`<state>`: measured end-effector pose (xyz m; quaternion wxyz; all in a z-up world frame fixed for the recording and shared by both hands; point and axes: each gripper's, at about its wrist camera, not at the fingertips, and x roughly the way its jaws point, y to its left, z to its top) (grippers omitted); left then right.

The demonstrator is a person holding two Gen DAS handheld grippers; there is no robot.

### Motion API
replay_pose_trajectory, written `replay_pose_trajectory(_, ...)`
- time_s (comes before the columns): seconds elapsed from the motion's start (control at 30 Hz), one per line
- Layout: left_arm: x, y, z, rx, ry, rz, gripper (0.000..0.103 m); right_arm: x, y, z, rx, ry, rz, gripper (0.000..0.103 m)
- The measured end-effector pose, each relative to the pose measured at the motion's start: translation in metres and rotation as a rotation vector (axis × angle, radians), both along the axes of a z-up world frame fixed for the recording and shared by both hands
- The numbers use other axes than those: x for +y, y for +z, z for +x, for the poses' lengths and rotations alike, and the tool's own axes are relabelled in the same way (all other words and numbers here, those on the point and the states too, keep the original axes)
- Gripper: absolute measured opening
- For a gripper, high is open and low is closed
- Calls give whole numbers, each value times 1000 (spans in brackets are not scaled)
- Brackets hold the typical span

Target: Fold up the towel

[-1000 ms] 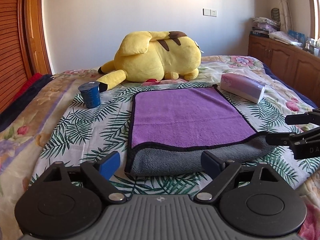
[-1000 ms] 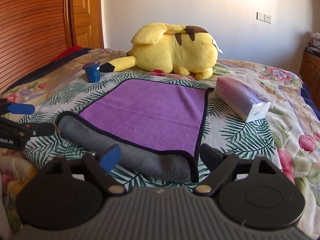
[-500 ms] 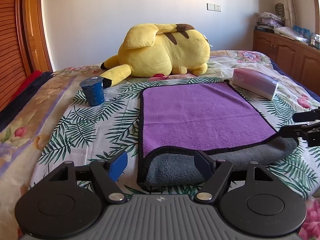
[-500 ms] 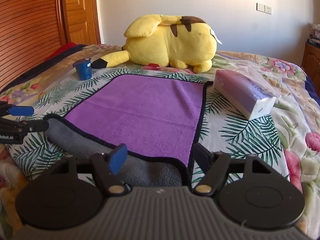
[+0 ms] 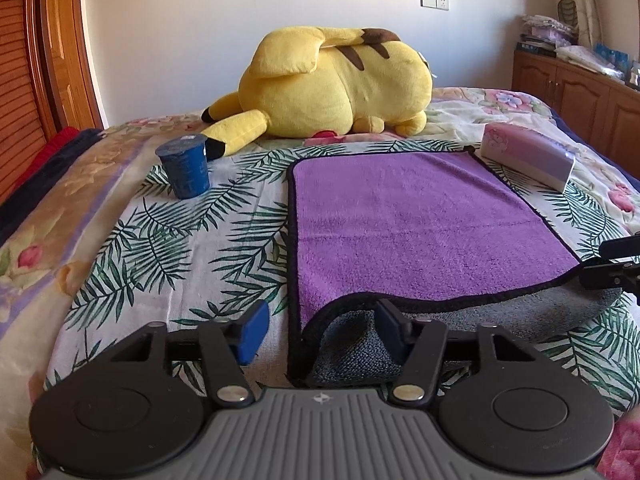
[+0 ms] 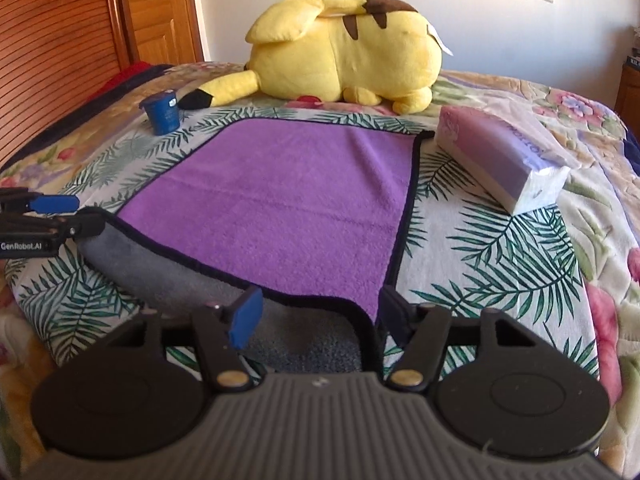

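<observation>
On the left of the bed (image 5: 120,248), between the wooden slatted door (image 6: 52,40) and the towel (image 5: 412,224), a band of leaf-print cover lies free, with only a blue cup (image 5: 185,168) standing on it near the black-tipped tail of the yellow plush toy (image 5: 332,84). The left gripper (image 5: 318,326) is at the towel's near left corner: its jaws are at a middling gap and closing, the left pad over bare bedcover, the right pad against the raised grey fold, the corner's black hem between them and not yet pinched. The towel lies spread in the middle of the bed, purple side up with a narrow black binding all round; its near edge is turned over so the grey underside shows as a thick roll along the front. Its far edge stops just short of the plush toy. The right gripper (image 6: 318,320) straddles the near right corner, jaws fairly wide and closing, grey fold and hem between the pads without being clamped. Right of the towel a tissue pack (image 6: 504,160) lies just beside the far right corner; its printed word is too blurred to read. Beyond it the floral cover is free. In the right wrist view the left gripper's side reads "GenRobot.AI".
</observation>
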<state>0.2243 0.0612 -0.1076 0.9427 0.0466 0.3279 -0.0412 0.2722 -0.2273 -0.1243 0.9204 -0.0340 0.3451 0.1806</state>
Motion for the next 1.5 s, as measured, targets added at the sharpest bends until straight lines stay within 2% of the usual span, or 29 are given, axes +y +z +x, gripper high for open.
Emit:
replay_pose_trajectory(0.3, 1, -8, 2, 51, -12, -15, 22, -4, 0, 5, 56, 12, 2, 62)
replay_pose_trajectory(0.67, -3, -18, 3, 96, -26, 7, 19, -6, -3, 8, 123, 22, -11, 54)
replay_pose_trajectory(0.87, -5, -16, 0, 82, -42, 5, 4, -8, -2, 8, 134, 29, -6, 47)
replay_pose_trajectory(0.9, -5, -16, 0, 80, -44, 2, 0, -7, -3, 8, 137, 31, -6, 44)
replay_pose_trajectory(1.07, -6, -13, -1, 65, -51, -7, 0, -4, -3, 8, 137, 47, -19, 34)
replay_pose_trajectory(1.13, -6, -12, -2, 61, -53, -10, 0, -4, -4, 8, 139, 50, -21, 25)
replay_pose_trajectory(1.27, -7, -10, -3, 53, -59, -11, 0, -4, -5, 8, 141, 58, -31, 15)
replay_pose_trajectory(1.3, -7, -9, -3, 51, -60, -12, 0, -4, -5, 8, 140, 55, -33, 10)
replay_pose_trajectory(1.5, -5, -4, -4, 35, -63, -23, 0, -8, -3, 8, 121, 46, -24, 4)
